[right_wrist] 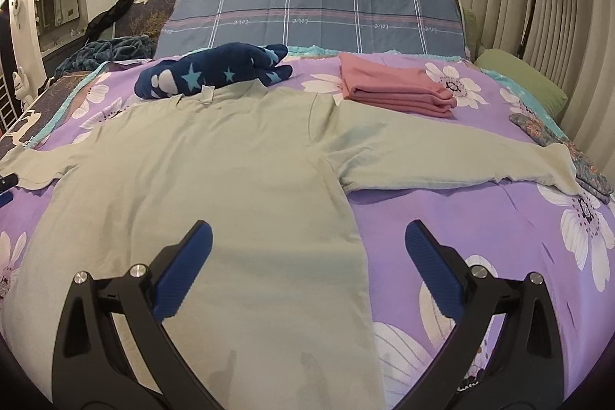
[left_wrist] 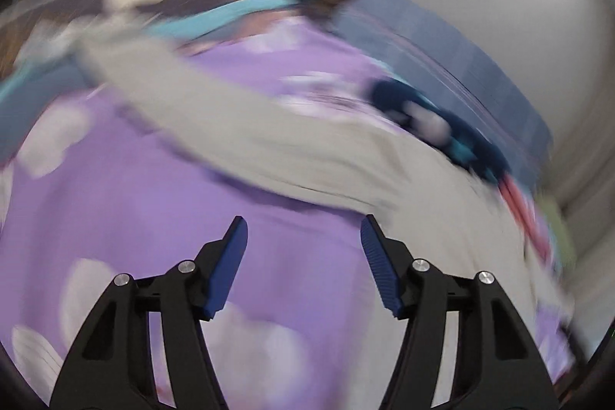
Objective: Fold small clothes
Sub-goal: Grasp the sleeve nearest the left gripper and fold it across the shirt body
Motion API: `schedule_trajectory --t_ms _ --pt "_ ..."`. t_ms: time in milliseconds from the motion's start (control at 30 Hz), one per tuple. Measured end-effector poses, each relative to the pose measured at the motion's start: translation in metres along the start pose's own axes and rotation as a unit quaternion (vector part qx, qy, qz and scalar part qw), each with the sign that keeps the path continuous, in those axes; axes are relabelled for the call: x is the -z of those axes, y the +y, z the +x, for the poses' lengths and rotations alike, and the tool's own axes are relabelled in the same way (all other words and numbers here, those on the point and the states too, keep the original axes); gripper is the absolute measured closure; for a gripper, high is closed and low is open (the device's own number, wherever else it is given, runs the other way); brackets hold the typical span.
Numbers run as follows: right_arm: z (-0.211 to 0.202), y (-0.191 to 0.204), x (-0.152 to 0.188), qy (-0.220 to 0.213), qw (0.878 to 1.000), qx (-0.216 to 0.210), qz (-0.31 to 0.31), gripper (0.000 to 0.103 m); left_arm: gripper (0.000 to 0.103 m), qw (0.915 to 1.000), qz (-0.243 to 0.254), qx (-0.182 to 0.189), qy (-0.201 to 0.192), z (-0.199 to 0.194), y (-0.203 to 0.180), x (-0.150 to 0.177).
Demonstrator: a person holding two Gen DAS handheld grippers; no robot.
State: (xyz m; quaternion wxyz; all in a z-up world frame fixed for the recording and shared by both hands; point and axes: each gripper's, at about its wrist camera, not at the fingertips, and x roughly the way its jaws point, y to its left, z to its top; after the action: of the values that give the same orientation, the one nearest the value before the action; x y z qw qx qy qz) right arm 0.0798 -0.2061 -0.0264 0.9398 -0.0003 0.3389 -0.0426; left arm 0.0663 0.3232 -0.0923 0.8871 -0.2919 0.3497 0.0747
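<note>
A: Nothing boxed or binned here, everything lies straight on the bed with its purple flowered cover. Landmark is the pale green long-sleeved shirt, spread flat in the middle, both sleeves stretched straight out, neck towards the headboard.

B: And a white label shows at that neck. Fabric looks smooth, only slight wrinkles along the sleeve seams.

A: Just beyond the shirt's collar, a navy soft toy with light blue stars, touching the neckline. Beyond the shirt's right sleeve, a folded pink garment, stacked neat. At that sleeve's cuff, a patterned floral cloth, lying under the cuff.

B: Right claw?

A: Released, jaws wide, hanging over the shirt's lower right edge, one blue pad above the fabric, the other above the cover. Nothing between them.

B: Left claw?

A: Blurred view, but the jaws stand apart, nothing gripped, purple cover under them, the shirt's sleeve just beyond.
</note>
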Motion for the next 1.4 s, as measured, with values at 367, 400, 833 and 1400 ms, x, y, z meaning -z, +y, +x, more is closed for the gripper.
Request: schedule_trajectory --t_ms 367,400,833,1400 --pt "0.029 0.026 -0.006 0.025 0.999 0.004 -0.027 0.002 0.046 0.9785 -0.198 0.008 -0.057 0.051 0.118 -0.075" --pt "0.03 0.03 -0.007 0.025 0.999 0.005 -0.032 0.002 0.047 0.9755 -0.211 0.006 -0.064 0.053 0.12 -0.083" --pt "0.035 0.021 -0.01 0.023 0.999 0.015 -0.024 0.002 0.102 0.9747 -0.168 -0.048 -0.139 0.04 0.084 -0.156" --pt "0.031 -0.031 0.001 0.029 0.998 0.043 0.04 0.002 0.072 0.8931 0.411 0.181 0.027 0.083 -0.354 0.108"
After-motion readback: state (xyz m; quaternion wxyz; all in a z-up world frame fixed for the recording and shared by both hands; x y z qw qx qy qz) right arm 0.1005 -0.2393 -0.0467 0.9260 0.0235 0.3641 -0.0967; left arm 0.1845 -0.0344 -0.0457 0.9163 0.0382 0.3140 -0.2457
